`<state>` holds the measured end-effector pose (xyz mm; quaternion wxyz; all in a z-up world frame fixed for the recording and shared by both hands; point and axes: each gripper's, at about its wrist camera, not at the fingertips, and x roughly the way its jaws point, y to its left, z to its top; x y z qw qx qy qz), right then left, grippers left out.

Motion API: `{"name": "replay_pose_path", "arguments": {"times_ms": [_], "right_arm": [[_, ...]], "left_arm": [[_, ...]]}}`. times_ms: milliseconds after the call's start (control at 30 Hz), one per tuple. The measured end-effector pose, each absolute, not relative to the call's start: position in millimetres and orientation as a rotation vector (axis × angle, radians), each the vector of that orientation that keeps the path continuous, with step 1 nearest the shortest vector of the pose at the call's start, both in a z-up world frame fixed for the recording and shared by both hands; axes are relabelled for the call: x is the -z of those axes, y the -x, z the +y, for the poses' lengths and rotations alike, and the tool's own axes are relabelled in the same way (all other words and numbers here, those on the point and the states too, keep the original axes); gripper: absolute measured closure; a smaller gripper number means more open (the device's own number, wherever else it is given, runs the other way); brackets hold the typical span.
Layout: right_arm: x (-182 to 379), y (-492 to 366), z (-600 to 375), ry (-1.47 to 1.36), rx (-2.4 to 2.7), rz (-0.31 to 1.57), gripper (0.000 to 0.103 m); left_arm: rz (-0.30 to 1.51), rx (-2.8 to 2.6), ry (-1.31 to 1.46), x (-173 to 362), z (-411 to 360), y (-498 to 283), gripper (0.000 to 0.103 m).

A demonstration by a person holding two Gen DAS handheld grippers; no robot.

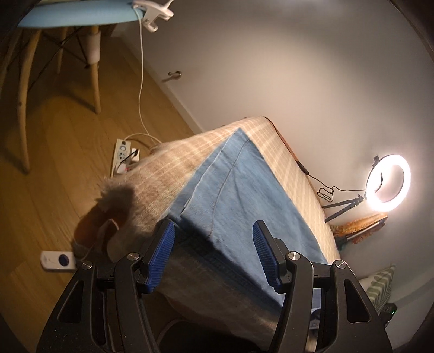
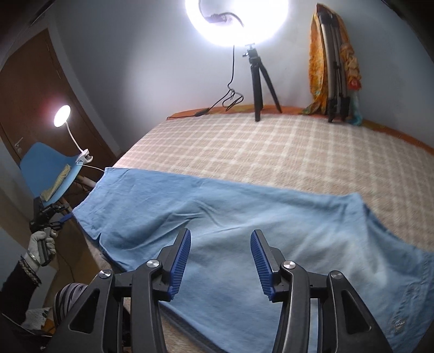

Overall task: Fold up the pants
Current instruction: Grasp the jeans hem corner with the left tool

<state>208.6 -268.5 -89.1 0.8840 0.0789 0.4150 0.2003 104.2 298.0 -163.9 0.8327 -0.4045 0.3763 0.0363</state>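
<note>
On checked bedspread [image 2: 271, 141]: blue pants [image 2: 244, 217] spread flat along near edge. Right gripper [image 2: 219, 260] above pants, jaws apart, nothing between. Left gripper [image 1: 214, 252] at pants' end, jaws apart, empty. Ring light [image 2: 236, 19] behind.

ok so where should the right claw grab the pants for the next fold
Probably the hem end of the pants, at the left of the right wrist view where the legs reach the checked blanket's edge. The cloth lies flat in one long strip with corners free there. Come in from the near edge, low, and pinch both layers. The right claw hangs open above mid-leg, holding nothing.
</note>
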Motion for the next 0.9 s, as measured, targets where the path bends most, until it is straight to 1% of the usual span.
{"name": "replay_pose_path", "arguments": {"times_ms": [267,467,667,767,833,867,900], "right_arm": [[105,-212,-269,-0.210,-0.405,0.885,0.055],[106,-216,-278,-0.245,-0.378,0.879,0.053],[108,-220,-280,-0.263,-0.381,0.882,0.053],[110,-220,-276,-0.249,-0.392,0.889,0.053],[111,-220,-273,-0.240,-0.401,0.896,0.053],[111,-220,-272,-0.234,-0.402,0.897,0.053],[112,-220,-270,-0.227,-0.404,0.899,0.053]], "left_arm": [[0.795,-0.106,0.952,187,303,-104,0.044],[0.732,-0.097,0.994,184,303,-99,0.043],[0.702,-0.091,0.936,173,293,-104,0.043],[0.744,-0.097,0.912,180,288,-113,0.044],[0.724,-0.105,0.891,181,283,-114,0.043],[0.719,-0.102,0.887,182,281,-115,0.044],[0.708,-0.104,0.883,183,281,-115,0.050]]}}
